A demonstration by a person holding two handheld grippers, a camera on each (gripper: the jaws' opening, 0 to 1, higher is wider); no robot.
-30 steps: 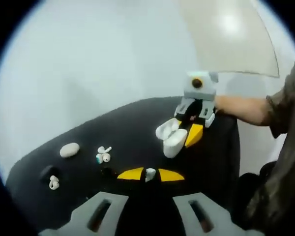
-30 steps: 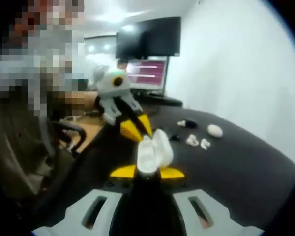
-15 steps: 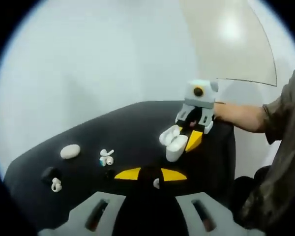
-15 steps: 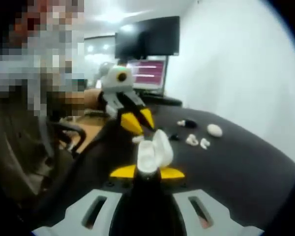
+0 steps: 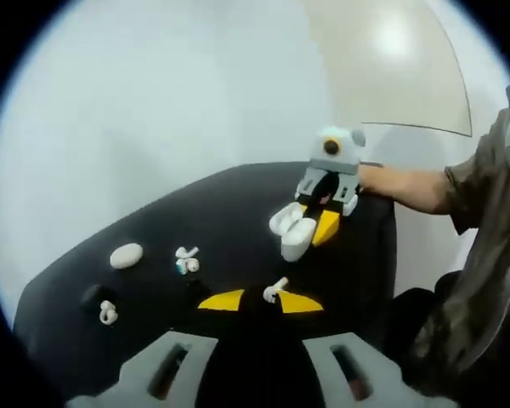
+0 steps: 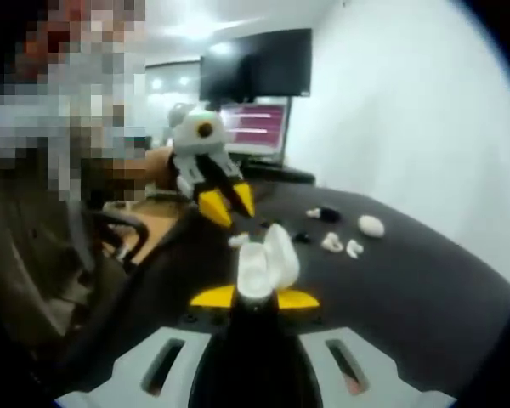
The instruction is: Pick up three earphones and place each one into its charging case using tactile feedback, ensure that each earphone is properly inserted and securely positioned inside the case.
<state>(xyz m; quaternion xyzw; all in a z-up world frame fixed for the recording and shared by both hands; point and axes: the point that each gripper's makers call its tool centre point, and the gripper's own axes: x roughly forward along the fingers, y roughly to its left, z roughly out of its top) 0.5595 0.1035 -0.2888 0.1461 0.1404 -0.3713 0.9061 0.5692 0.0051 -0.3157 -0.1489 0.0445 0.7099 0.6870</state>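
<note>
Bare black table (image 5: 238,212) ahead — loose earbuds (image 5: 185,260) and closed case (image 5: 125,254) clutter its left.

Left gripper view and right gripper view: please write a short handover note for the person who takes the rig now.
Left gripper: fingers apart, holding nothing; one earphone lies on the black table at their tips.
Right gripper: shut on the open white case, held upright.
On the table: two earphones, a closed white oval case, a black case with another earphone beside it.
Done: no earphone visibly seated.
Left: pick up the near earphone, seat it, then the others.
</note>
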